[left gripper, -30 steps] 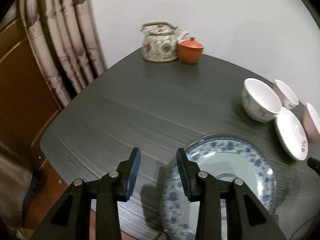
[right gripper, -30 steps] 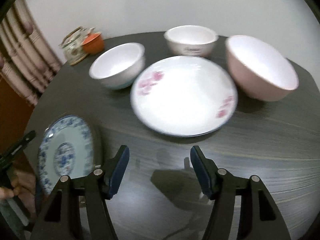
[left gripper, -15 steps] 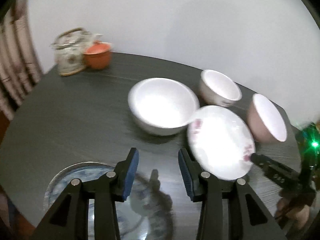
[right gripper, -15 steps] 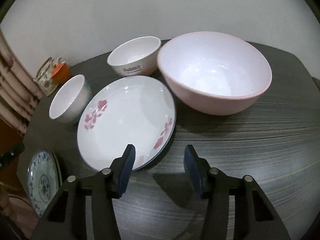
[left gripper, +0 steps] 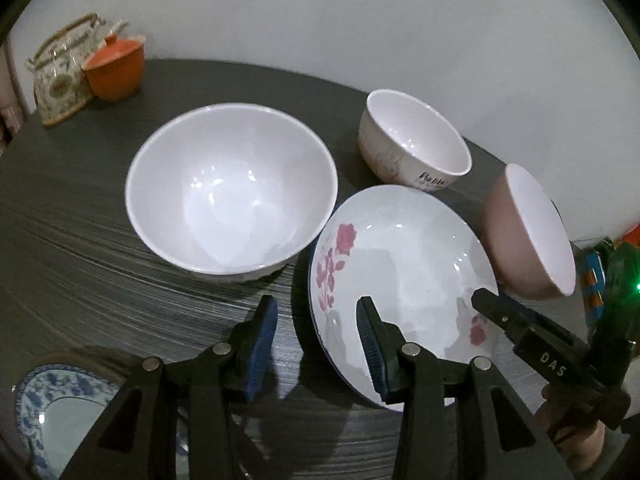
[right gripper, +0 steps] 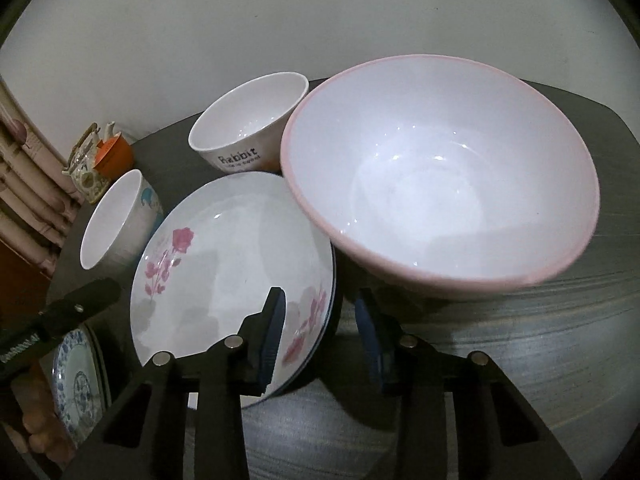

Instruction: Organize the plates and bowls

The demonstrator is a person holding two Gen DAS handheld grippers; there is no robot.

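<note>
Claws have both closed in on the rose plate (right gripper: 224, 272) within a second: right claw (right gripper: 320, 332) straddles its rim, left claw (left gripper: 316, 344) likewise (both spread, nothing pinched), so lifting comes next.

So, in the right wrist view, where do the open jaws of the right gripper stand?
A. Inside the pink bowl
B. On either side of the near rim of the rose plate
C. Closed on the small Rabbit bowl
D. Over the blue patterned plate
B: the right gripper has its jaws open astride the rim of the rose plate, one over the plate, one outside.
</note>
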